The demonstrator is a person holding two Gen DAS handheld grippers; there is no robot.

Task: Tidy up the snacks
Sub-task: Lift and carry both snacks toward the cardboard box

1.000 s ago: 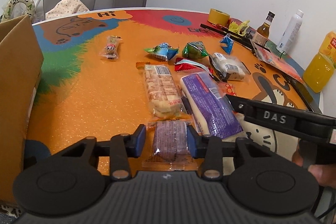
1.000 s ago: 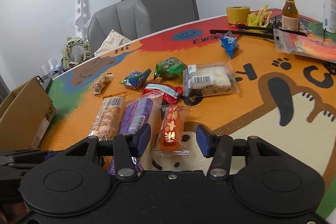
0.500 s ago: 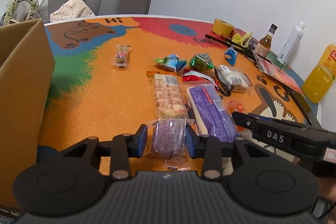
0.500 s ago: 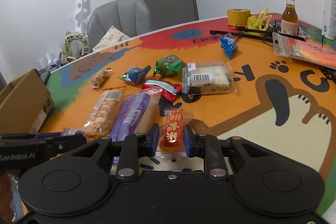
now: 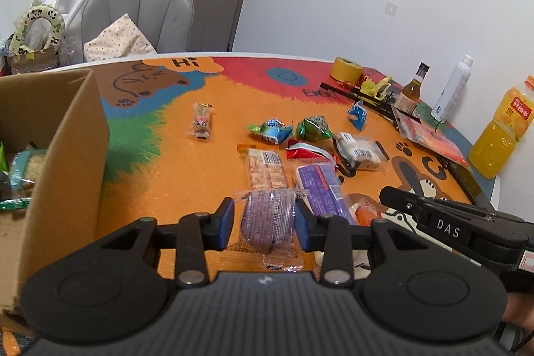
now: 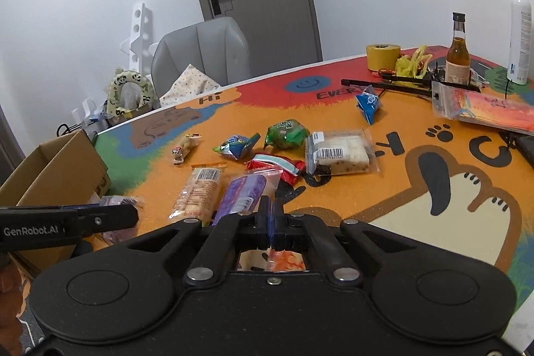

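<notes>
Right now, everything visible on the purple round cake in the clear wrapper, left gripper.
The purple round cake in the clear wrapper is a squat, crumbly-looking roll sealed in crinkled transparent film with a crimped, printed front edge. The left gripper is shut on it, a blue pad on each side. It appears lifted off the orange patterned table, beside the brown cardboard box. In the right wrist view only its wrapper ends show past the gripper finger. Nothing else visibly touches it.
</notes>
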